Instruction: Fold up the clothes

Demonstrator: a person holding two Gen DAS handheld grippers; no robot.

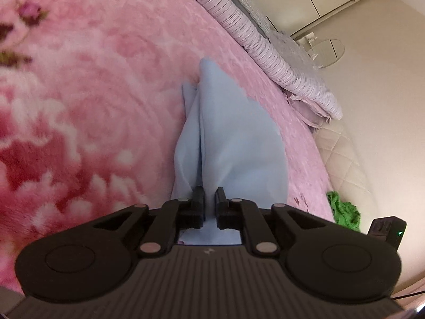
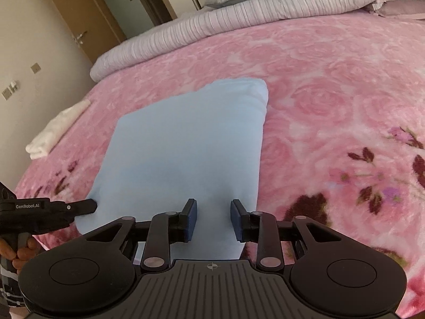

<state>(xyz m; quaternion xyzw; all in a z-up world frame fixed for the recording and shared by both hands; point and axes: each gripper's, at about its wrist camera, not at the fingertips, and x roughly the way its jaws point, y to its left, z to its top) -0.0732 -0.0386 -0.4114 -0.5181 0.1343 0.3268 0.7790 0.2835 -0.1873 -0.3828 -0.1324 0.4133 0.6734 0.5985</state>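
Left wrist view: left tongs (image 1: 209, 199) slightly parted astride blue cloth (image 1: 225, 146), contact unclear; right tongs (image 2: 213, 219) spread above it, cloth's near edge hidden.

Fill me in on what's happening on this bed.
A person with a gripper in each hand is folding a light blue cloth on the pink floral blanket. The left gripper has cloth between its narrowly parted fingers at one edge. The right gripper hovers open over the near edge. A folded white cloth lies aside.
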